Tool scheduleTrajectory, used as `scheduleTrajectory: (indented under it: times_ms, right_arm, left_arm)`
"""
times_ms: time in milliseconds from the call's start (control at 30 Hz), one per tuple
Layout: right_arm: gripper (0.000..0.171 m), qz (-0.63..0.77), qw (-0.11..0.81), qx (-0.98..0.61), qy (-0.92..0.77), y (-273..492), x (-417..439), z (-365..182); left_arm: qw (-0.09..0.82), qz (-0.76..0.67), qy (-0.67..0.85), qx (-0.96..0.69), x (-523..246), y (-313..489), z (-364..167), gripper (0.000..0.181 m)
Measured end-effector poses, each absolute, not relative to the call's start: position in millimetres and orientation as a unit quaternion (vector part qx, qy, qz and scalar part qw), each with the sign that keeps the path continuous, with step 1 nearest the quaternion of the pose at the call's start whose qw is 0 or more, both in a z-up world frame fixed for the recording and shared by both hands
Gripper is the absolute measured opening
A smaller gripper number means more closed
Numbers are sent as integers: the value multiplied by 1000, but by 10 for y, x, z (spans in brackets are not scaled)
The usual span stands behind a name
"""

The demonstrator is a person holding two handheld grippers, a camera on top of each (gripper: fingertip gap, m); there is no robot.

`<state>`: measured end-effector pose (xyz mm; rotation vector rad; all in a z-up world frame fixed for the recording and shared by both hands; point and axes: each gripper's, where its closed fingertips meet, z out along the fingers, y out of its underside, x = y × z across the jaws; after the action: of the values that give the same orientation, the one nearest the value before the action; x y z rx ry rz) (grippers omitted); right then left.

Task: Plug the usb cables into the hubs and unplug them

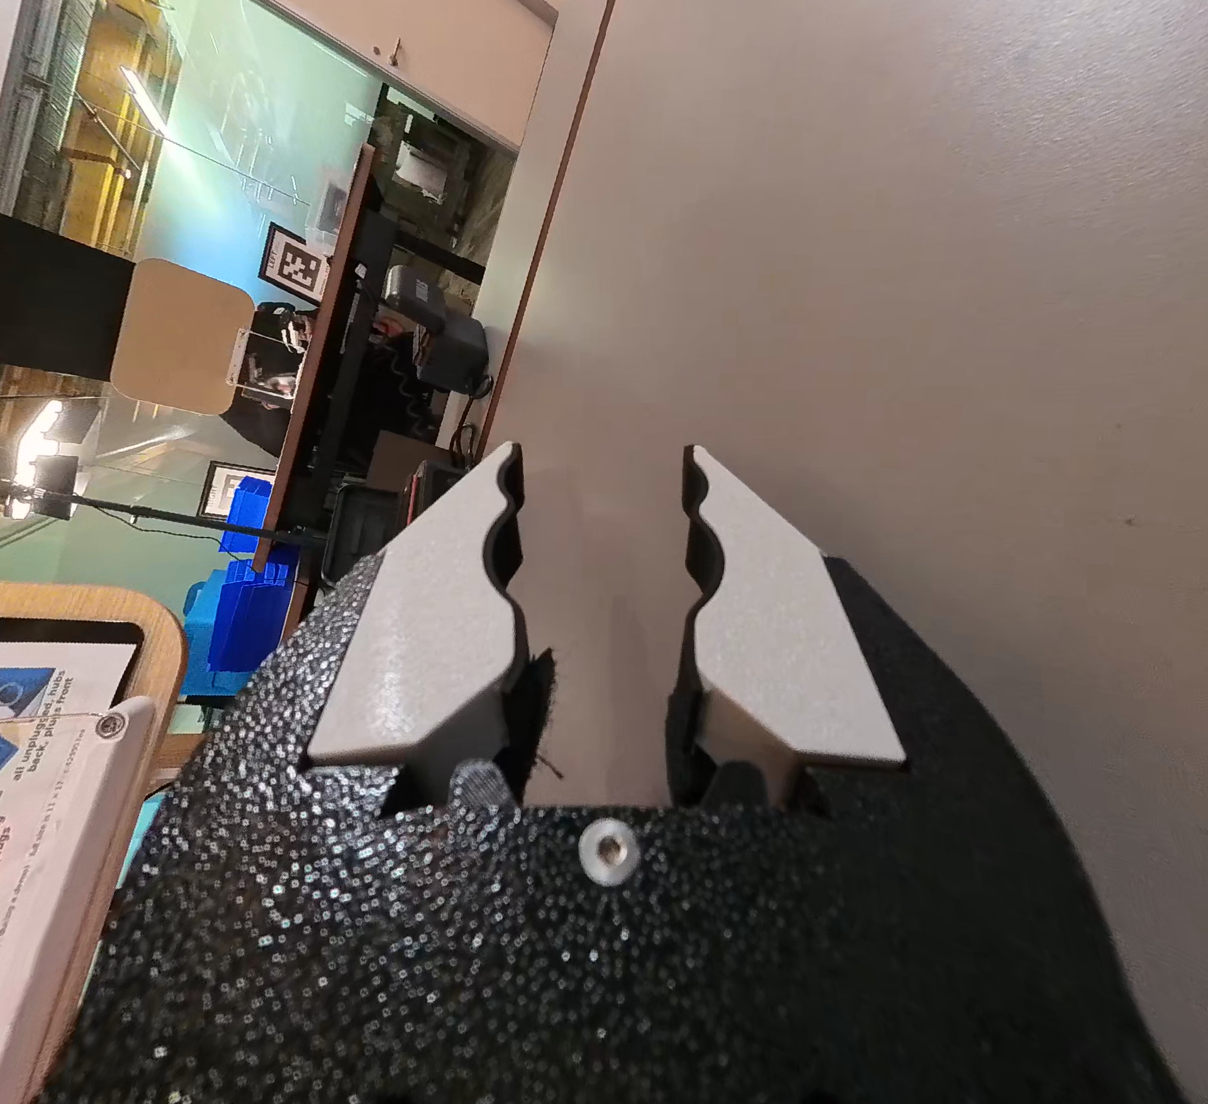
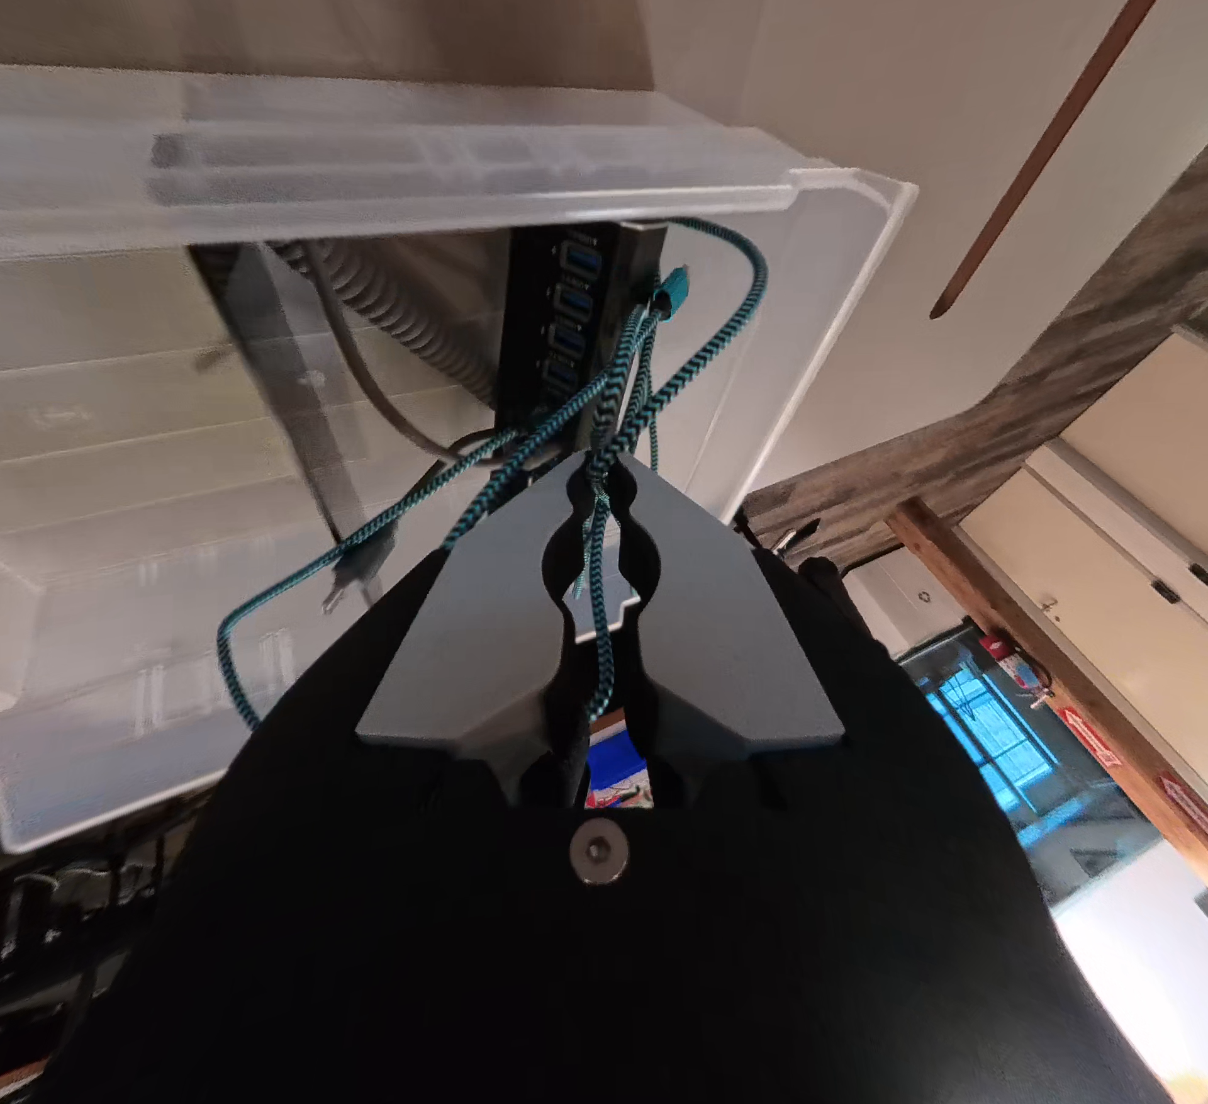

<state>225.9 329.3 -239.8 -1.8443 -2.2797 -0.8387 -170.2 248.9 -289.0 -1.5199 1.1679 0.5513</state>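
Our right gripper (image 2: 604,474) pinches braided teal-black cables (image 2: 693,366) beside the ribbed black hub (image 2: 569,314); our left gripper (image 1: 603,471) gapes empty.

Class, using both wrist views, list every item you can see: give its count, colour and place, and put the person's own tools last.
USB hub: one, black with blue ports, inside the clear bin, right wrist view.
Braided USB cables: several strands, teal and black, looping in front of the hub.
Clear plastic bin: one, translucent, upper left of the right wrist view.
Coiled cord: one, grey, inside the bin.
Blue bins: a stack, count unclear, left wrist view, lower left.
Marker boards: two, black and white, left background.
Instruction sheet: one, white and blue, bottom left corner.
Wall: pale, filling the right of the left wrist view.
Left hand-held gripper: open, empty.
Right hand-held gripper: shut on the cables.
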Motion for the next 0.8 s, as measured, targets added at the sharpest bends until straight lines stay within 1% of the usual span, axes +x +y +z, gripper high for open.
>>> scheduleTrajectory:
  times_ms: [167, 267, 333, 367, 433, 467, 500, 533, 633, 700, 800]
  right_arm:
    - [2, -286, 48, -613, -735, 3452, 2287, -2580]
    - [2, -267, 55, -668, -693, 3461, 2277, -2679]
    - [6, -259, 58, -693, -671, 3453, 2278, -2654]
    - [19, -259, 59, -707, -655, 3451, 2292, -2594]
    - [63, -279, 67, -742, -606, 3482, 2368, -2377]
    - [76, -288, 86, -750, -589, 3508, 2375, -2229]
    - [83, -292, 112, -757, -574, 3518, 2358, -2067]
    - [85, -290, 148, -767, -554, 3526, 2312, -1886]
    - [84, -256, 273, -786, -492, 3475, 2070, -1330]
    - [81, -219, 376, -773, -462, 3377, 1781, -962]
    - [78, -99, 525, -727, -431, 3038, 1107, -524]
  left_arm:
    - [543, 232, 492, -640, -1704, 2488, -2887, 47]
    - [542, 234, 494, -638, -1697, 2485, -2886, 47]
    - [542, 239, 496, -635, -1695, 2476, -2878, 47]
    - [542, 241, 497, -633, -1692, 2471, -2870, 47]
    - [545, 241, 497, -632, -1685, 2465, -2858, 47]
    - [546, 239, 496, -632, -1681, 2465, -2854, 47]
    - [547, 237, 495, -632, -1677, 2466, -2854, 47]
    - [547, 234, 494, -634, -1671, 2467, -2856, 47]
    - [550, 231, 492, -634, -1665, 2470, -2848, 47]
    - [553, 226, 490, -635, -1655, 2464, -2839, 48]
    - [562, 209, 479, -641, -1639, 2458, -2817, 48]
